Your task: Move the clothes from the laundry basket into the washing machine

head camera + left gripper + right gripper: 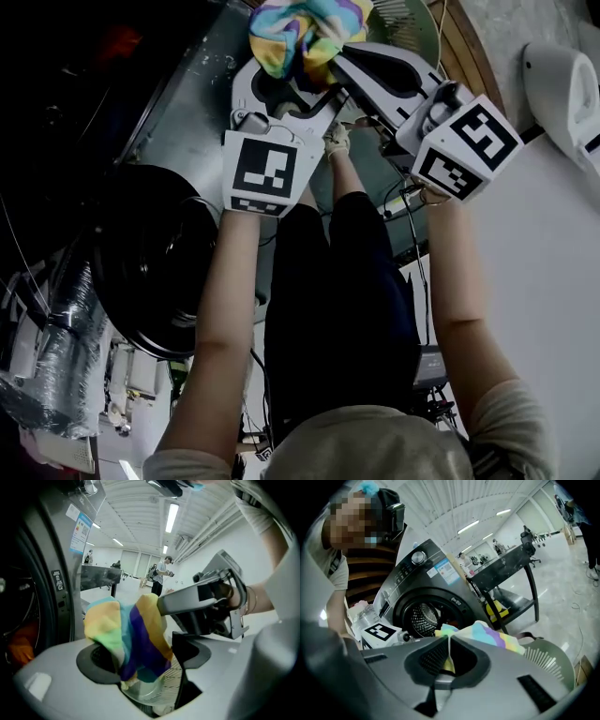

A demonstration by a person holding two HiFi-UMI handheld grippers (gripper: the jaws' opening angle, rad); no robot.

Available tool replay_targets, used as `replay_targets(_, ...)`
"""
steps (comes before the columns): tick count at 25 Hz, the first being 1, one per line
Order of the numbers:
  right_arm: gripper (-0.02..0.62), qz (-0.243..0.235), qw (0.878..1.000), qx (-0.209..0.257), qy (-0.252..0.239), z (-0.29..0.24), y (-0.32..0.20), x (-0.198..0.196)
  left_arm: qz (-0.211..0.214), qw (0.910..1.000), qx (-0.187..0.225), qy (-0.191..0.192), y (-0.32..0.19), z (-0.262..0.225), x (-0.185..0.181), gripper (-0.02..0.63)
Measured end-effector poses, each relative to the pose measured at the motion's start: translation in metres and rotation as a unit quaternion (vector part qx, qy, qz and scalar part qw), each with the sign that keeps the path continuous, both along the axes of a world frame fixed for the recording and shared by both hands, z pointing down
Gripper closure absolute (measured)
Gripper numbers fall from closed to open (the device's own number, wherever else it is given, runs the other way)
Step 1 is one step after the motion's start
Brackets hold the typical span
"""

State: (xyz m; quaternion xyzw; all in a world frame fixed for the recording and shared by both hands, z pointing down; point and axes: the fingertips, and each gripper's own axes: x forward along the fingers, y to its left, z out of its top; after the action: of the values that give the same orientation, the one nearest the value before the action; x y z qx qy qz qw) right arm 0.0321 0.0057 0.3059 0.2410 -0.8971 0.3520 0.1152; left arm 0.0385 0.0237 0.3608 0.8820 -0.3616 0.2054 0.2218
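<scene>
A: On the cloth [305, 33], bands of yellow, mint green, turquoise and deep purple, a little orange.
B: Noted. For the left gripper [140, 657], pale grey with black pads. Same grey and black on the right gripper [449, 663].
A: On the marker cubes [272, 173], black squares on white.
B: Dark grey for the washing machine [433, 581], with a black door ring [459, 606], bright steel drum [423, 618] and blue-and-white sticker [446, 571].
A: Dull sage green for the laundry basket [551, 665], slatted. Black trousers [342, 300], beige top [375, 445].

Pale beige short sleeves [502, 412], dark trousers [342, 300], light shoe [336, 139], thin bracelet [249, 603] at right wrist, pale grey left gripper [286, 82] and right gripper [339, 54] with black jaw pads, each bearing a black-and-white square-marker cube [260, 173].
</scene>
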Motion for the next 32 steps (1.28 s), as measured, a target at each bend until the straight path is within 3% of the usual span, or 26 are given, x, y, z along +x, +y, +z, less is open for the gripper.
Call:
replay_targets(5, 0.578, -0.025, 0.999, -0.011, -0.022, -0.013, 0.017, -0.020, -0.029, 0.9994, 0.017, 0.006, -0.013, -0.001, -0.008, 0.276)
replay_targets(6, 0.578, -0.028, 0.999, -0.014, -0.022, -0.014, 0.020, -0.024, -0.031, 0.9993, 0.019, 0.008, -0.014, -0.001, -0.010, 0.305)
replay_targets(9, 0.578, -0.033, 0.999, -0.014, -0.021, -0.013, 0.024, -0.034, -0.030, 0.9989, 0.035, -0.001, -0.013, -0.004, -0.016, 0.477)
replay_targets(10, 0.578, -0.029, 0.999, -0.011, -0.023, -0.014, 0.022, -0.035, -0.029, 0.9988, 0.040, -0.005, -0.013, -0.007, -0.017, 0.503)
replay_targets(14, 0.577, -0.022, 1.000, 0.003, -0.022, -0.015, 0.016, -0.040, -0.063, 0.9973, 0.039, -0.005, -0.017, -0.012, -0.035, 0.517)
replay_targets(17, 0.577, -0.032, 0.999, 0.003, -0.011, -0.006, 0.020, -0.053, -0.104, 0.9938, 0.028, -0.027, -0.018, -0.008, -0.068, 0.515)
replay_targets(25, 0.577, -0.022, 0.997, -0.022, 0.066, 0.052, 0.029, -0.071, -0.212, 0.9729, 0.039, -0.083, -0.019, 0.002, -0.168, 0.515)
replay_targets(32, 0.577, -0.050, 0.994, -0.053, 0.077, 0.100, 0.037, -0.107, -0.320, 0.9412, 0.012, -0.107, -0.037, 0.043, -0.243, 0.515)
